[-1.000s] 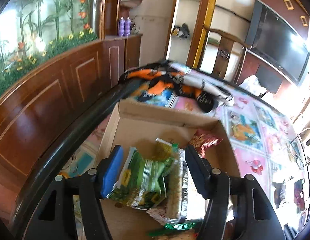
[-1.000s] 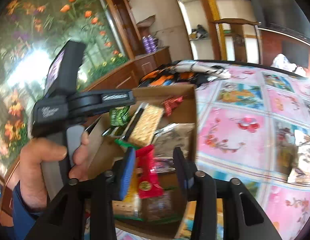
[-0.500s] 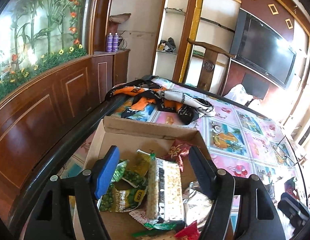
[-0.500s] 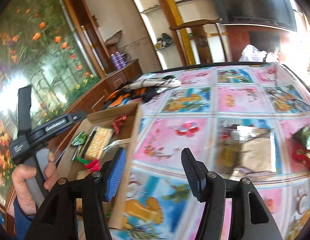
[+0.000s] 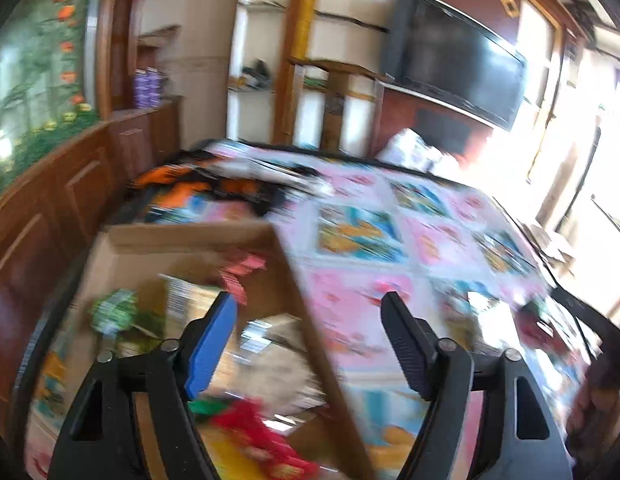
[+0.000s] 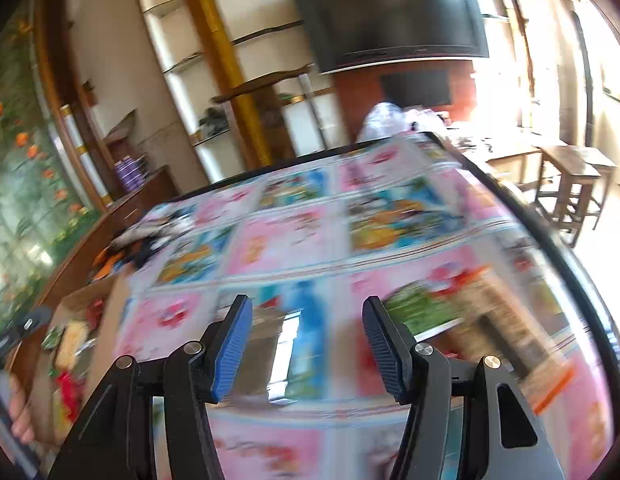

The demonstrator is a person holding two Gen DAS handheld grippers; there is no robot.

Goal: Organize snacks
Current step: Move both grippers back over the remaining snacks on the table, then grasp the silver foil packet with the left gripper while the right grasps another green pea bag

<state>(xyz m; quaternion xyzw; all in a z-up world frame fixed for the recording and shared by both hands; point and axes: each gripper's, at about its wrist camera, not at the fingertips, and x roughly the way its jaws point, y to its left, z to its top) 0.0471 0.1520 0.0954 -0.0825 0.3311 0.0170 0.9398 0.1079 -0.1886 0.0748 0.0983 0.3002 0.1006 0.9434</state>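
Observation:
Both views are motion-blurred. A cardboard box point(image 5: 182, 236) sits at the table's left and holds several snack packets, among them a green one point(image 5: 114, 312) and a red one point(image 5: 266, 444). My left gripper point(image 5: 310, 320) is open and empty above the box's right wall. My right gripper point(image 6: 306, 320) is open and empty above the tablecloth, over a silvery packet point(image 6: 278, 356). A green packet point(image 6: 422, 308) and a brown packet point(image 6: 506, 316) lie to its right. The box also shows at the left in the right wrist view point(image 6: 90, 292).
The table point(image 6: 294, 240) has a pink and blue pictured cloth and a dark rim. A crumpled orange and black cloth point(image 5: 198, 188) lies behind the box. Wood cabinets stand on the left, a TV and shelves behind, stools point(image 6: 570, 184) on the right.
My left gripper let go of the green packet into the box and swung right. My right gripper dropped the red packet in the box and swung right over the table.

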